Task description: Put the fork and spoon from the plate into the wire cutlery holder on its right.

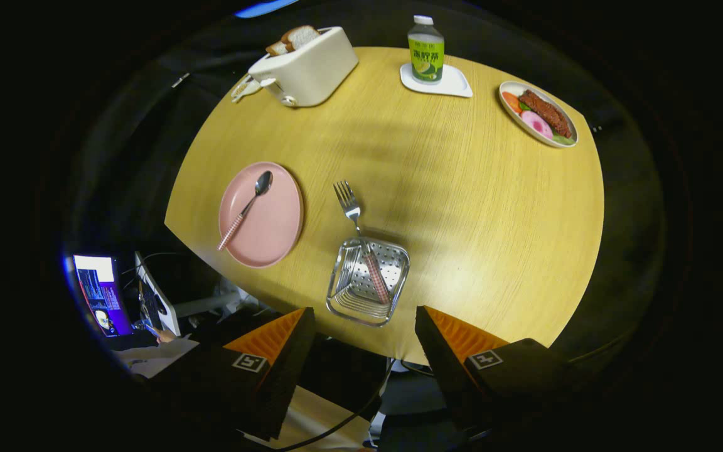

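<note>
The metal fork with a pink checked handle (361,242) lies with its handle inside the square perforated steel cutlery holder (368,281), a little below the middle of the frame. Its tines stick out over the far rim of the holder and rest above the round light wooden table (462,207). The metal spoon with the same pink checked handle (245,210) is on the round pink plate (273,232), which stands to the left of the holder and near it but not touching. The spoon lies diagonally, with the bowl toward the upper right of the plate and the end of the handle reaching over the lower left rim.

The gripper (364,336) is at the bottom of the frame, just before the near edge of the table. Its two fingers are spread wide apart and hold nothing; the holder sits just ahead of the gap between them.

Farther away, in the upper part of the frame, a white toaster with slices of bread in it (305,66) stands at the upper left of the table. A green-labelled bottle with a white cap (426,53) stands upright on a small white square coaster (443,85) at the top centre. An oval white dish with food in red, pink and green (538,114) is at the upper right. In the lower left of the frame, beyond the table edge, a lit laptop screen (101,292) is seen.
</note>
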A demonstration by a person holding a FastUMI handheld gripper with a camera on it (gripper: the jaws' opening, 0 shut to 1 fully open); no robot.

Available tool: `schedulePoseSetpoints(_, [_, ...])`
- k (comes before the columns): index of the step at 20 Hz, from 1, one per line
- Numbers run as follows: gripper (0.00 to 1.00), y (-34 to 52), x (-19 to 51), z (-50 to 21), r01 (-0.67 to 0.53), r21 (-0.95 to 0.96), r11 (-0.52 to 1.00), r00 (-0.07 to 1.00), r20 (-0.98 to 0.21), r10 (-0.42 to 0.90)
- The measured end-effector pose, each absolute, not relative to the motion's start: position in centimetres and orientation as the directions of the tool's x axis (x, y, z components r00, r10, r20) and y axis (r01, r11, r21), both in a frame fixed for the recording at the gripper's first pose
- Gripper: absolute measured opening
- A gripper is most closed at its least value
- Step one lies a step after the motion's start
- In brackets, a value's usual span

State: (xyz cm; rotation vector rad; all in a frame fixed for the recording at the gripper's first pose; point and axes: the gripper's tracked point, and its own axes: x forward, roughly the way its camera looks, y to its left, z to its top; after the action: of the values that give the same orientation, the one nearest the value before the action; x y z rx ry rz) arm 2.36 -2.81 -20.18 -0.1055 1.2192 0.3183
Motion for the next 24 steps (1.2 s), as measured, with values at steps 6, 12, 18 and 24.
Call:
schedulePoseSetpoints(6, [1.00,1.7,3.1,-16.7,-0.219,0.148,0.965,0.510,-0.825,0.242])
schedulePoseSetpoints(12, [1.00,7.1,3.7,-17.0,-0.199,0.171,0.965,0.598,-0.759,0.258])
schedulePoseSetpoints(18, [1.00,15.8,3.3,-21.5,-0.208,0.258,0.944,0.559,-0.760,0.330])
schedulePoseSetpoints(24, [1.00,21.1,4.3,-28.4,-0.140,0.279,0.950,0.479,-0.820,0.312])
